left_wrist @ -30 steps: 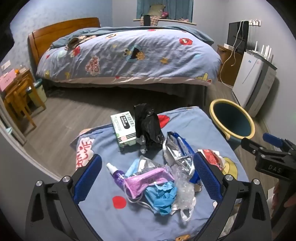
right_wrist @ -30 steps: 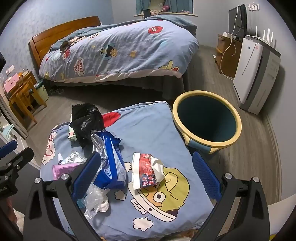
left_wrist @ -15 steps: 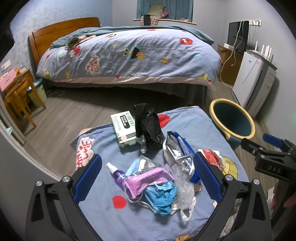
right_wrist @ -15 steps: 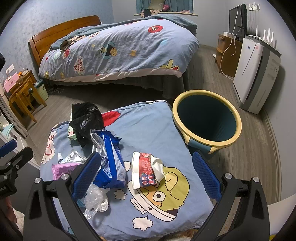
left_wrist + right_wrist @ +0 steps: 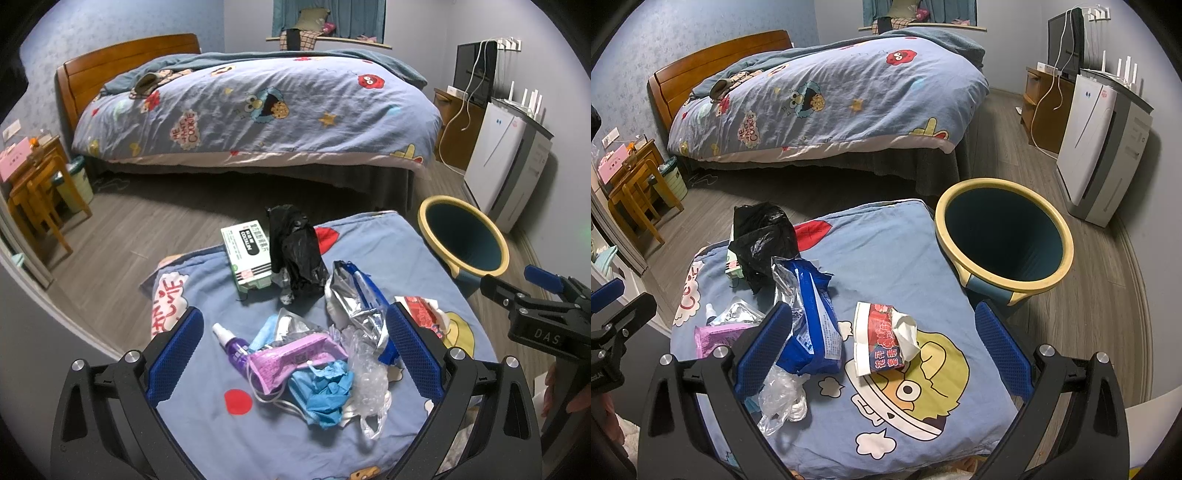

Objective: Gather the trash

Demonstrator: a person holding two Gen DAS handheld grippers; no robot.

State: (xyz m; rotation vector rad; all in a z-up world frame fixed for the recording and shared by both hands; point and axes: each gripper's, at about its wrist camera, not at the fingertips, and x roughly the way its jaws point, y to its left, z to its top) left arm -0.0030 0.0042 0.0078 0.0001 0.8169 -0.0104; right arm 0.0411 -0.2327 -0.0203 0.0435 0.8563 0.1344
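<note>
Trash lies on a blue cartoon cushion: a purple pouch, a blue crumpled glove, clear plastic, a small purple spray bottle, a blue-and-silver wrapper, a black bag, a green-white box and a red tissue pack. My left gripper hangs open above the purple pouch pile. My right gripper hangs open around the red tissue pack without touching it. A yellow-rimmed blue bin stands on the floor to the right.
A bed with a cartoon duvet fills the back. A white appliance and a wooden cabinet stand at the right wall. A wooden stool and a small bin sit at the left. Grey wood floor lies between.
The right gripper has crept slightly forward and down towards the red tissue pack. The left gripper has barely moved, and the trash lies as before.
</note>
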